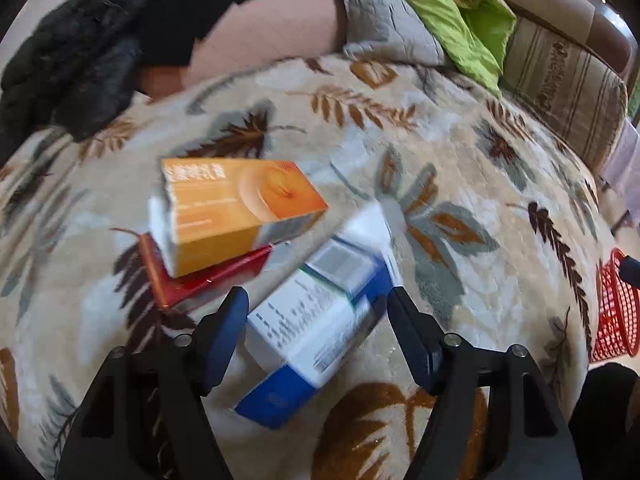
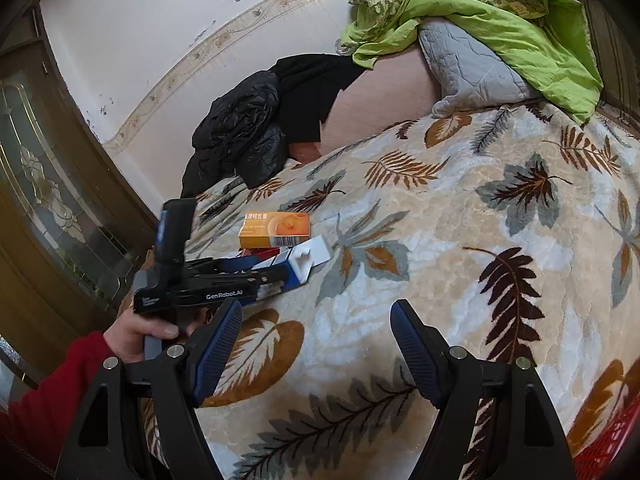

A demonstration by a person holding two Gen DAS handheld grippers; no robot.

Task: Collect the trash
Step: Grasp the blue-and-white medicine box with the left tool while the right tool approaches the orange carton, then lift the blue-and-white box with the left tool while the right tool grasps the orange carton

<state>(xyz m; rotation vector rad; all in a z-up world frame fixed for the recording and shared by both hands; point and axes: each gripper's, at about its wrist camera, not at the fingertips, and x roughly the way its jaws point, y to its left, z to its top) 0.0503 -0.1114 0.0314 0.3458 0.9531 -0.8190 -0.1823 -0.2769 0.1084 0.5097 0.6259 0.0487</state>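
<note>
We've got the left gripper angled down over the bed's leaf-print blanket, jaws standing wide w/ the blue-and-white box lying between them; the pads look just clear of its sides, though the pic is blurred there, so no firm grip that we can see. That box lies on the blanket, one end toward the lens, flap end open in the right wrist view. Just beside it, up and to the left, the orange box sits tilted on top of a flat red box. A red mesh basket stands at the right edge of the left wrist view, well apart from the boxes. Our right gripper hangs over bare blanket, jaws wide, nothing between them. From that side we see the left hand in a red sleeve gripping the left tool's handle. At the far end of the bed: a black jacket, a grey quilted pillow and a green duvet.
</note>
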